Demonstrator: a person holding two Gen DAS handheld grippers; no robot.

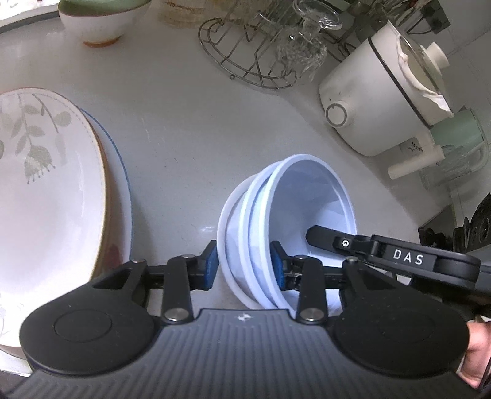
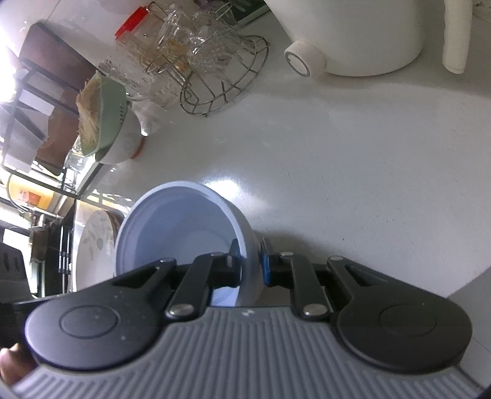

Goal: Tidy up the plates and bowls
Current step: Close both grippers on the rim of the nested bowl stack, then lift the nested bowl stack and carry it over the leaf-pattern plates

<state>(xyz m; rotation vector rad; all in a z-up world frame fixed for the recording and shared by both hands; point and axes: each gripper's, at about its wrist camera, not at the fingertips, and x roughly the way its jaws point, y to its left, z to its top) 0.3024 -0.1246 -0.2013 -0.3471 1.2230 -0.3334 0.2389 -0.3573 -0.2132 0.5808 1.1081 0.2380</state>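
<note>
Three pale blue bowls (image 1: 276, 214) are nested and tilted on their side above the white counter. My left gripper (image 1: 245, 267) is shut on the near rims of the stack, one pad outside, one inside. My right gripper (image 2: 250, 265) is shut on the rim of the innermost bowl (image 2: 184, 227); it shows as a black arm marked DAS (image 1: 383, 251) reaching into the bowl. A floral plate (image 1: 46, 199) lies on a blue-rimmed plate (image 1: 119, 190) at the left, and also shows in the right wrist view (image 2: 95, 245).
A white bowl with a green strainer (image 1: 98, 18) stands at the back left. A wire rack with glasses (image 1: 270, 52) is at the back. A white electric pot (image 1: 377, 95) and a green cup (image 1: 457, 135) stand right. A stove edge (image 1: 460, 227) is far right.
</note>
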